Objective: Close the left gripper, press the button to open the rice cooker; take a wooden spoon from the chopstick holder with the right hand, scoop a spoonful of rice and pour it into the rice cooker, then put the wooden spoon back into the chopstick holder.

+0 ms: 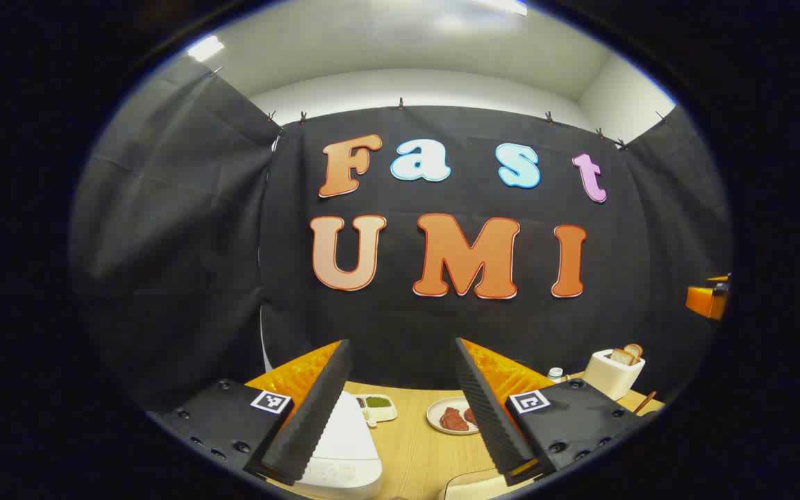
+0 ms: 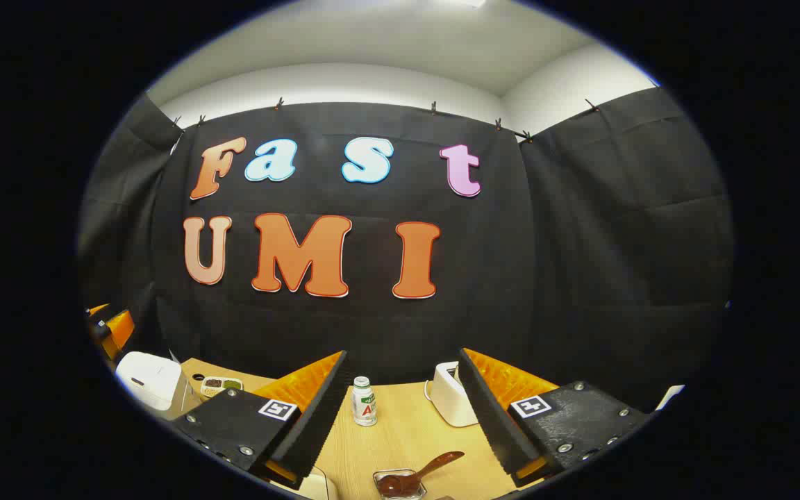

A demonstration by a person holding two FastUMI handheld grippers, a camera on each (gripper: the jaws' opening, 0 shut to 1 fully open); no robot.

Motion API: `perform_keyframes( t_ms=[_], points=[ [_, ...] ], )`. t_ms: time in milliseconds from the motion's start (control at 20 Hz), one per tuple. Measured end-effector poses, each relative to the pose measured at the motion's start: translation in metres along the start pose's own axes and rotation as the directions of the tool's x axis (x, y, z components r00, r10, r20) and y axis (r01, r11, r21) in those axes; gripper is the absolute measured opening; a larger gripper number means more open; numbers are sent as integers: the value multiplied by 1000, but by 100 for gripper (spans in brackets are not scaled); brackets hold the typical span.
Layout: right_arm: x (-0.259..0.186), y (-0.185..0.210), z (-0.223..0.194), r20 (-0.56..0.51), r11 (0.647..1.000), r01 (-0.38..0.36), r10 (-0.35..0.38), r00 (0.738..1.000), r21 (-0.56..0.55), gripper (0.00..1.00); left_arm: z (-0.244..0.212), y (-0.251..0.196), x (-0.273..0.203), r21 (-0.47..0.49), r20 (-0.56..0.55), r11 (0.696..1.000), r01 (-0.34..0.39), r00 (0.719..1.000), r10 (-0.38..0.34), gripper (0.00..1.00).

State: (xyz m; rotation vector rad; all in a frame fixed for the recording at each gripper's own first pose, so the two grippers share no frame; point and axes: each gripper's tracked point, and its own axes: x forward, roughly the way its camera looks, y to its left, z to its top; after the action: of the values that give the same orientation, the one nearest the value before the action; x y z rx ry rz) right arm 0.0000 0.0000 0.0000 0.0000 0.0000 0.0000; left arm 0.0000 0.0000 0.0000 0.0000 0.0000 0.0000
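Nearest the lens in the left gripper view, the left hand-held gripper [image 1: 400, 410] is hanging wide open with nothing between its fingers, raised above the counter [image 1: 414, 444]. Just under its left finger the white rice cooker [image 1: 344, 444] is sitting with its lid down; the finger is covering the cooker's near side, so its button is hard to make out from here. Beyond it a small two-part dish [image 1: 378, 406] of greenish stuff is resting, and between the fingers a plate [image 1: 452, 417] of reddish food is lying flat. Off to the right a white toaster [image 1: 612, 373] is holding slices of bread, and the far-off orange body at the right edge is the other gripper, cut off by the rim.

Over in the right gripper view, the right hand-held gripper [image 2: 400, 413] is also spread wide and gripping nothing. Down between its fingers the wooden spoon [image 2: 417, 474] is lying tilted, bowl resting in a small clear dish [image 2: 400, 485] at lower left, handle pointing up and to the right; the dish's near edge is being clipped by the view's rim. A little bottle [image 2: 364, 401] with a green cap is standing upright farther back, the toaster [image 2: 450, 403] is partly hidden behind the right finger, and the rice cooker [image 2: 150, 378] is showing at far left, well apart from the spoon
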Motion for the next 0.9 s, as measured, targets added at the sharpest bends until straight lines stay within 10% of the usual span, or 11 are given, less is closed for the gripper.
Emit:
perform_keyframes(
  t_ms=[900],
  points=[
    [-16,7,42,79,995,-92,90,993,26,96,62,15,-36,60,-53,998,7,999,-4,97]
  ],
)
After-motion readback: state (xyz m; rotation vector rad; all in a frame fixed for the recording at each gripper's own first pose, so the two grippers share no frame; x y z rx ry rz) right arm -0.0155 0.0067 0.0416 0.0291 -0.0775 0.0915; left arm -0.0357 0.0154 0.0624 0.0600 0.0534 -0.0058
